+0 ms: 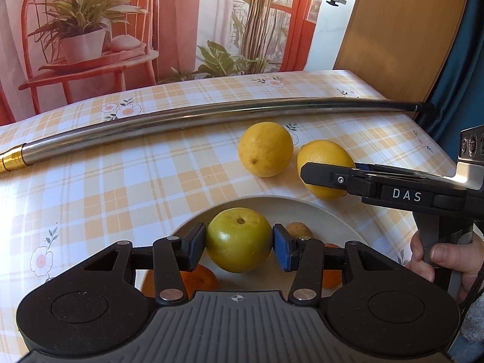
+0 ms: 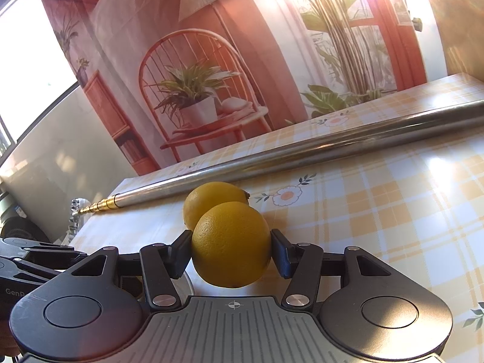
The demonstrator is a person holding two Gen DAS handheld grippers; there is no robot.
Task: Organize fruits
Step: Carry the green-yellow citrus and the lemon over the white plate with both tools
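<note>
My left gripper [image 1: 239, 246] is shut on a green-yellow apple [image 1: 239, 239], held over a white plate [image 1: 326, 214]. The plate also carries two oranges [image 1: 198, 279] and a small brown fruit [image 1: 298, 230], partly hidden by the fingers. Two yellow citrus fruits lie on the checked tablecloth beyond the plate: one [image 1: 265, 148] free, the other [image 1: 325, 168] between the pads of my right gripper [image 1: 328, 178]. In the right wrist view that gripper [image 2: 231, 249] is shut on this yellow fruit [image 2: 231, 243], with the second one [image 2: 211, 199] just behind it.
A long metal pole [image 1: 211, 118] with a gold end lies across the table behind the fruit. A person's hand [image 1: 444, 254] grips the right tool's handle. The table's far edge meets a printed backdrop. A wooden panel [image 1: 402, 30] stands at the right.
</note>
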